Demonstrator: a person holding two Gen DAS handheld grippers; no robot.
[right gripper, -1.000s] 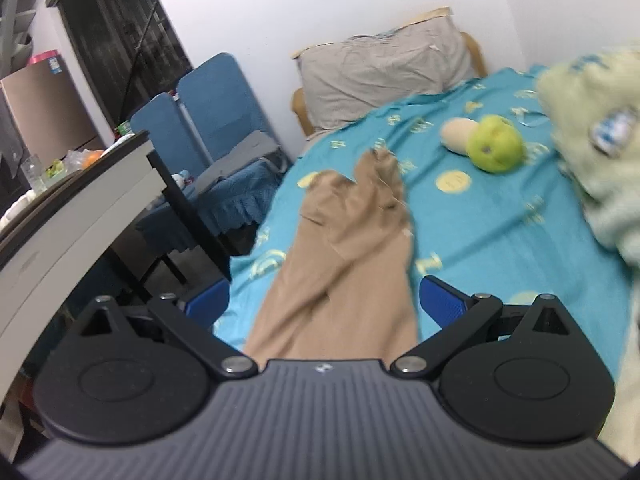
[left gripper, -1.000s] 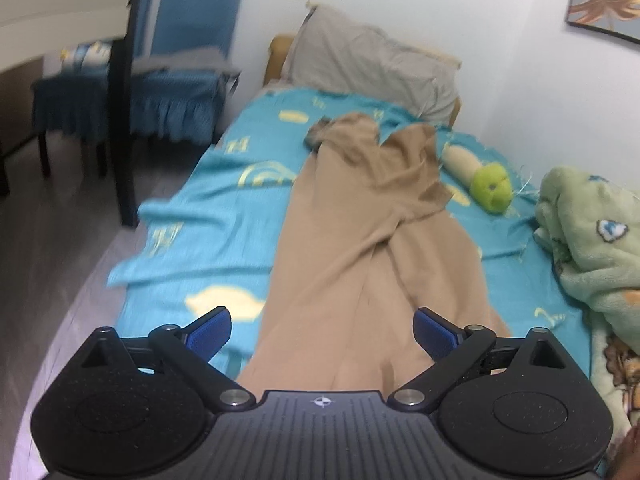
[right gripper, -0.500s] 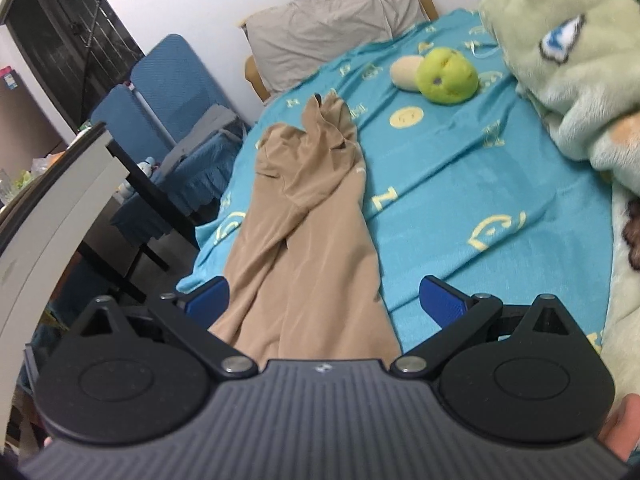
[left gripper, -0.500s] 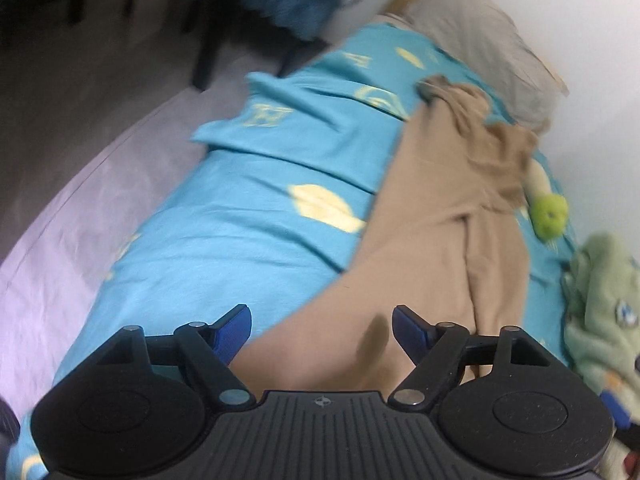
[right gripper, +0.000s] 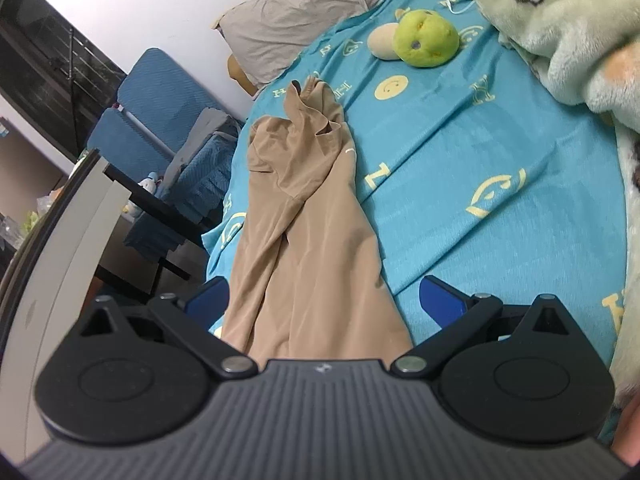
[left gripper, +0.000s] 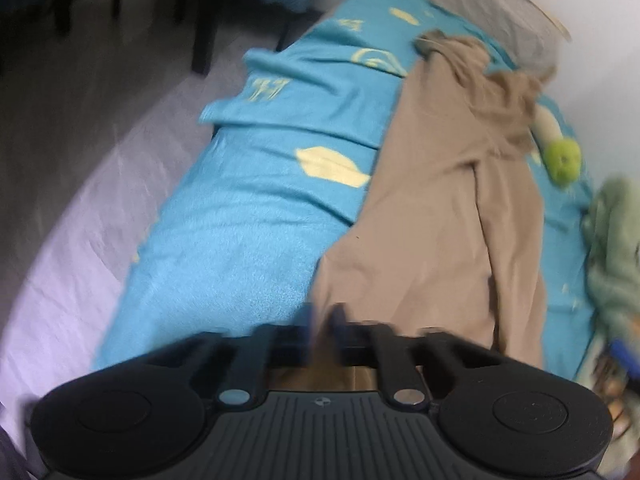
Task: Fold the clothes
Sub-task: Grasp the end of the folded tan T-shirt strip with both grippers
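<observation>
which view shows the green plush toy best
The right wrist view. There the round green plush toy is sharp and unobstructed on the turquoise patterned bedsheet, with a beige plush part beside it. In the left wrist view the toy is small, motion-blurred and near the frame's right edge, past the tan garment.

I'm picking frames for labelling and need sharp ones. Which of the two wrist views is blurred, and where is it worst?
Left wrist view: motion-smeared throughout, worst at the left gripper, whose fingers blur over the tan garment. Right wrist view: crisp; the right gripper, the garment and the green plush toy have clean edges, with only fisheye bending.
</observation>
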